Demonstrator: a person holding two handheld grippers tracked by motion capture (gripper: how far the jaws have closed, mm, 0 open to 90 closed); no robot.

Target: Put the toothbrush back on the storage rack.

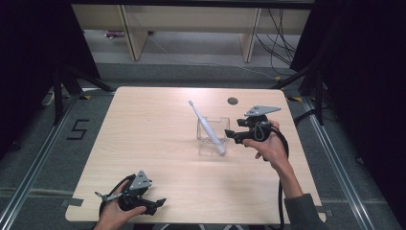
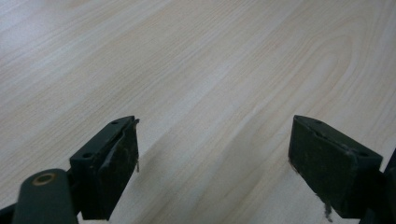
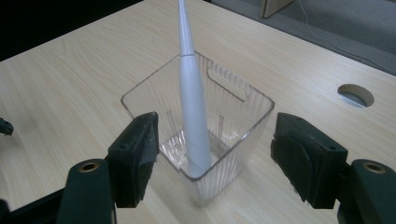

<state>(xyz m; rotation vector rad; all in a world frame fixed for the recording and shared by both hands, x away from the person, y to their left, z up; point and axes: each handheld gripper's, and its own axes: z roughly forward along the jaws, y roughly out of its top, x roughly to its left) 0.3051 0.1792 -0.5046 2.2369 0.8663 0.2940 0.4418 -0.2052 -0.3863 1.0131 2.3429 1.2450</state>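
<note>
While the left gripper (image 1: 160,202) is being rested open and empty at the tabletop's (image 1: 143,143) near left corner, the right gripper (image 1: 229,135) – jaws apart, nothing clamped – is being held beside the clear cup (image 3: 243,105) near the right edge, the toothbrush (image 3: 192,112) leaning inside – likely just placed; withdrawal is probably called for next.

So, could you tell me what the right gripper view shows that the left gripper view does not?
The right gripper view alone has the clear ribbed container with the white electric toothbrush standing in it, leaning against the near corner, plus the round cable hole in the tabletop. Its right gripper is open, jaws either side of the container, pads not pressing. The left gripper view alone has the left gripper, open over bare wood with nothing between its jaws. Both share the light wooden table and a pair of black jaws.
</note>
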